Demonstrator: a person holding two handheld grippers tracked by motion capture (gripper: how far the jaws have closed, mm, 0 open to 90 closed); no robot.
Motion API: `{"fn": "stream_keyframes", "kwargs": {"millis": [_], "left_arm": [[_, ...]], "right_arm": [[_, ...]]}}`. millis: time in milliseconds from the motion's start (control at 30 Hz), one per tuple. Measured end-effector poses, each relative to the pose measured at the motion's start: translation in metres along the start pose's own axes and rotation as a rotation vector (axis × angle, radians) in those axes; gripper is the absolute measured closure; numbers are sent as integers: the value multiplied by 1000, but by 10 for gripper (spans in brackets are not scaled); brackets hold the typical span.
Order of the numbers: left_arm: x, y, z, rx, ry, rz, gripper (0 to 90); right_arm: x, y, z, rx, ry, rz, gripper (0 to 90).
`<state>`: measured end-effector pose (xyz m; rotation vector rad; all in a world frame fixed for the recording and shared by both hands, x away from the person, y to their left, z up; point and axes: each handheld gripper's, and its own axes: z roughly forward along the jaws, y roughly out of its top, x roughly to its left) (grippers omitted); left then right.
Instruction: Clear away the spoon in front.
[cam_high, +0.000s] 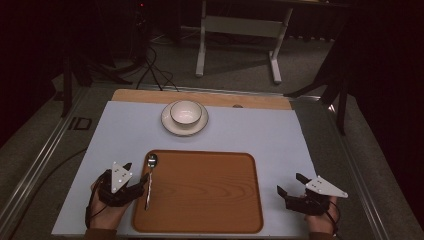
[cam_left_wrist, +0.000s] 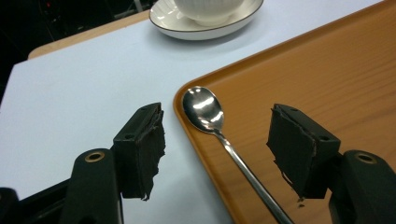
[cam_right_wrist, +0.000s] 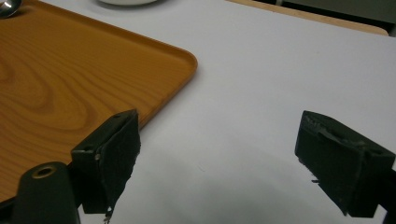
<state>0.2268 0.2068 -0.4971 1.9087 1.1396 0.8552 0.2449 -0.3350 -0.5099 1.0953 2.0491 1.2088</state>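
A metal spoon (cam_high: 150, 177) lies along the left rim of a wooden tray (cam_high: 210, 200), with its bowl end (cam_left_wrist: 203, 109) near the tray's far left corner. My left gripper (cam_high: 137, 173) is open. In the left gripper view its jaws (cam_left_wrist: 217, 114) straddle the spoon's handle without touching it, one over the white mat and one over the tray (cam_left_wrist: 327, 70). My right gripper (cam_high: 290, 183) is open and holds nothing. It hovers over the white mat just right of the tray (cam_right_wrist: 70, 70), its own view showing the gripper (cam_right_wrist: 222, 123) above bare mat.
A white bowl (cam_high: 186, 111) sits on a saucer (cam_high: 170, 126) at the far middle of the white mat (cam_high: 270, 135). A strip of wooden table edge (cam_high: 260, 100) lies beyond the mat. A table frame and cables stand on the floor behind.
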Motion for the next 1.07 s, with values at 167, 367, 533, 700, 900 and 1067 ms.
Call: {"fn": "stream_keyframes", "kwargs": {"millis": [167, 367, 533, 700, 900, 1067], "left_arm": [[9, -2, 4, 0, 11, -7, 340], [23, -3, 8, -10, 42, -26, 340], [42, -7, 12, 0, 70, -72, 340], [54, -10, 15, 4, 82, -110, 338], [62, -13, 19, 19, 80, -134, 334], [66, -15, 22, 27, 77, -147, 330]], "right_arm": [[-1, 0, -1, -6, -3, 3, 140], [-1, 0, -1, -9, -6, 4, 140], [-4, -2, -1, -10, -10, 11, 140], [-7, -4, -1, -15, -18, 20, 140], [-12, -7, 1, -6, -26, 34, 140], [-15, -8, 1, -2, -32, 40, 140]]}}
